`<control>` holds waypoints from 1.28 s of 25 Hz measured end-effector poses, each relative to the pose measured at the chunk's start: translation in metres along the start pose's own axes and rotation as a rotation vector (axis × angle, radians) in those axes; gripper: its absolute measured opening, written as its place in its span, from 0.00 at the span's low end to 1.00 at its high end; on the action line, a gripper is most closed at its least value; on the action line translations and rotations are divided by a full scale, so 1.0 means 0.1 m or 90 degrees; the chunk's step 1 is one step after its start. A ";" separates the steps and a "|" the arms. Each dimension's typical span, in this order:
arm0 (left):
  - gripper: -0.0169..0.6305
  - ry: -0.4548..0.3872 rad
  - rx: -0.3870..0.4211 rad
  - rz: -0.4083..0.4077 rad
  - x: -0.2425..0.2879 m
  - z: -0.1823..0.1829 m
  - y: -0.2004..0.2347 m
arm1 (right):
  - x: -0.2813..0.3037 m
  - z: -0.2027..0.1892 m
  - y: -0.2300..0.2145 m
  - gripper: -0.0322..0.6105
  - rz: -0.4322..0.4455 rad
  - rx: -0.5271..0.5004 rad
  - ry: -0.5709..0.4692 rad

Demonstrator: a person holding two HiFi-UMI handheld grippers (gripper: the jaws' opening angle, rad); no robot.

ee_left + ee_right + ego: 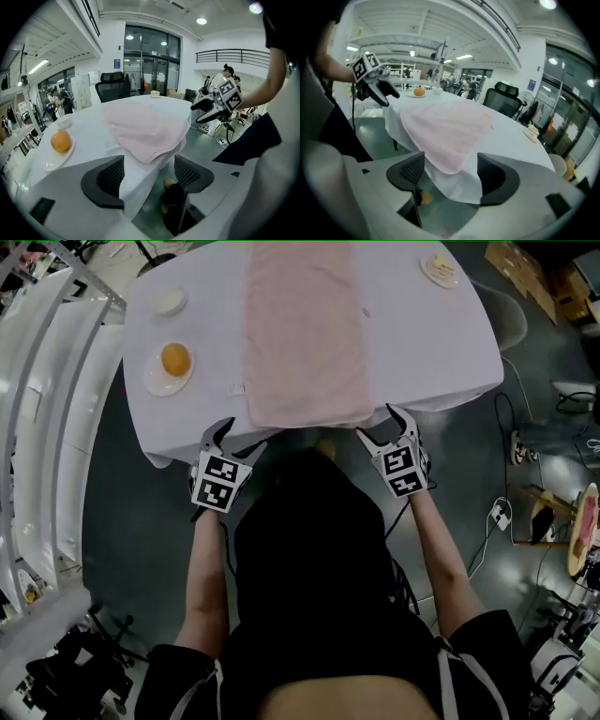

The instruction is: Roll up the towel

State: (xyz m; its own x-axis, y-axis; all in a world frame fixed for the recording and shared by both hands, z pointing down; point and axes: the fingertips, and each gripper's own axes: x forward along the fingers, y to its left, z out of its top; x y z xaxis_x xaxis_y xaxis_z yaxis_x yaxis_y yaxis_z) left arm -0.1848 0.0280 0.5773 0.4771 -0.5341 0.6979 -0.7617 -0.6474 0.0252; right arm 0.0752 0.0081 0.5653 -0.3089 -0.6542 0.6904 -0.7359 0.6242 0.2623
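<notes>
- Table (422, 343), white cloth: fills upper head view.
- Pink towel (305, 334): flat, unrolled, running 12 to 6 o'clock down table centre; near end at the 6 o'clock edge.
- Left gripper (239, 434): at towel's 7 o'clock corner, jaws wide apart, nothing held.
- Right gripper (377, 423): at 5 o'clock corner, jaws wide apart, nothing held.
- Plate (155, 381) w/ orange (175, 359): 9 o'clock of towel.

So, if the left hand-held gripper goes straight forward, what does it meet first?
Probably the hanging edge of the tablecloth, with the near corner of the towel just above it. Depth is unclear.
</notes>
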 end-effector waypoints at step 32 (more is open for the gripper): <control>0.18 0.036 0.114 0.074 0.46 0.25 0.16 | 0.33 0.04 -0.02 0.10 0.008 -0.410 -0.022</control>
State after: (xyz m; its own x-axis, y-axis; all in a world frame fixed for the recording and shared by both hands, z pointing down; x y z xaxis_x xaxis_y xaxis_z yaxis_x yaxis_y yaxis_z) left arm -0.1641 -0.0207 0.5923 0.3624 -0.5827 0.7274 -0.7171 -0.6729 -0.1817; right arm 0.0642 -0.0160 0.5850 -0.3424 -0.6524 0.6761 -0.2267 0.7557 0.6145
